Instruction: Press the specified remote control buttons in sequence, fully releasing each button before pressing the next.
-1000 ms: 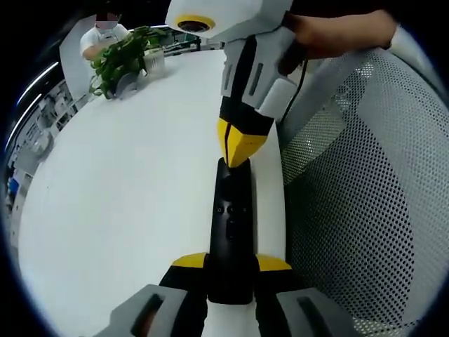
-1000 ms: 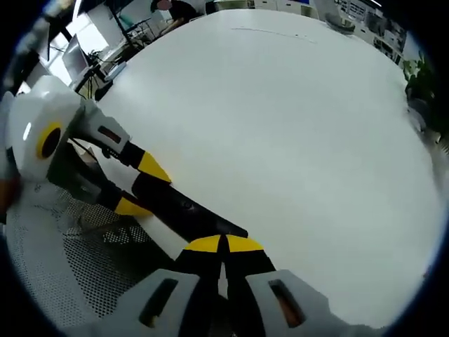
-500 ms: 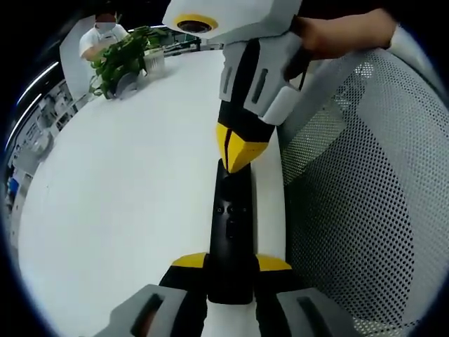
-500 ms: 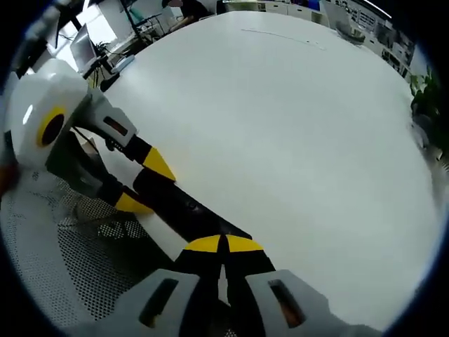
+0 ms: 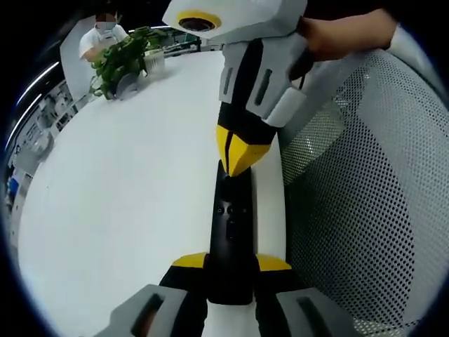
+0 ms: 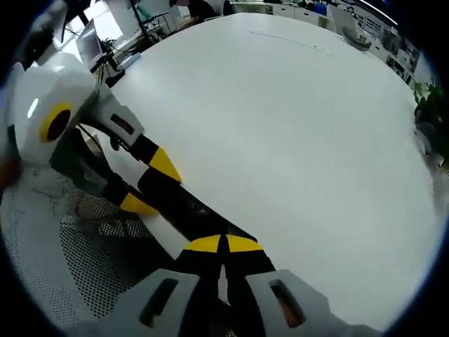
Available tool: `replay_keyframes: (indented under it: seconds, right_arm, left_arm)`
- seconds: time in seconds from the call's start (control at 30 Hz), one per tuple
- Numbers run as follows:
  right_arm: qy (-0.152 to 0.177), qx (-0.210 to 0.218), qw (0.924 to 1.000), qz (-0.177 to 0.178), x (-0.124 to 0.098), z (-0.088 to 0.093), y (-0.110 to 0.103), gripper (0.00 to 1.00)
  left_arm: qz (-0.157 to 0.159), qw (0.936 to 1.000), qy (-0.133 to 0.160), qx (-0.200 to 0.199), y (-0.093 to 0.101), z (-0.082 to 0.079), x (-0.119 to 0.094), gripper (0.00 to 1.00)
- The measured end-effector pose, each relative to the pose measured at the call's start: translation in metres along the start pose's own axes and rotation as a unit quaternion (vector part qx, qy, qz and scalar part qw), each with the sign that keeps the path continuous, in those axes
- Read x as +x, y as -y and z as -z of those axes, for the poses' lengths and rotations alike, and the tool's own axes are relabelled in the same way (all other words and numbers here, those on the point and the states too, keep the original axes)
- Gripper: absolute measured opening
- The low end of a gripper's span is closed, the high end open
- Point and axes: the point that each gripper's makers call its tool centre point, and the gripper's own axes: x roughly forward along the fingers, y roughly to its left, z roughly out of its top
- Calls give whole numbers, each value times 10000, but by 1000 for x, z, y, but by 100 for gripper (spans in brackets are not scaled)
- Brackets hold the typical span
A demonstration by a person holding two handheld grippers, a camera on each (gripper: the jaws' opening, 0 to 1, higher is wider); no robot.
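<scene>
The left gripper (image 5: pixel 230 263) has its jaws clamped either side of the remote (image 5: pixel 230 235). The right gripper (image 5: pixel 238 168), its jaws pressed together, rests its tip on the remote's far end, a hand (image 5: pixel 344 31) gripping its handle.

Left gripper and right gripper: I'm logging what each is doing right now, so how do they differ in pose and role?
The left gripper has its jaws either side of the black remote, clamping it; the right gripper has its jaws together with nothing between. The left grips the remote's near end; the right's tip meets its far end. Both have yellow tips.

white table (image 5: pixel 126 182), mesh chair (image 5: pixel 365 210), potted plant (image 5: pixel 123 60) behind.
</scene>
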Motion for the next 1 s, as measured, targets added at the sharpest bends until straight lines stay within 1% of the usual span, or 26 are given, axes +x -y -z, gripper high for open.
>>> replay_keyframes:
  seconds: [0.03, 0.23, 0.4, 0.63, 0.73, 0.9, 1.0]
  right_arm:
    - [32, -39, 10000, -10, 0, -1, -2, 0]
    - [-57, -125, 9999, -83, 4, 0, -7, 0]
    - [-85, -333, 9994, 21, 4, 1, -8, 0]
    - [-132, -422, 9990, 37, 4, 2, -8, 0]
    - [-163, -274, 9995, -4, 3, 1, -7, 0]
    - [-223, -181, 9995, -90, 3, 1, -7, 0]
    - [-220, 25, 9996, -159, 4, 0, -6, 0]
  left_arm:
    - [3, 10000, 2, -2, 0, 0, 0, 24]
    - [5, 10000, -10, 6, 0, 0, 0, 24]
    - [3, 10000, -18, 12, -1, 0, 1, 24]
    - [1, 10000, -10, 3, -1, 1, 1, 24]
    - [5, 10000, -9, 4, -1, 1, 0, 24]
    - [1, 10000, -7, 25, 0, 1, 0, 24]
    - [14, 10000, 13, 9, 0, 1, 0, 24]
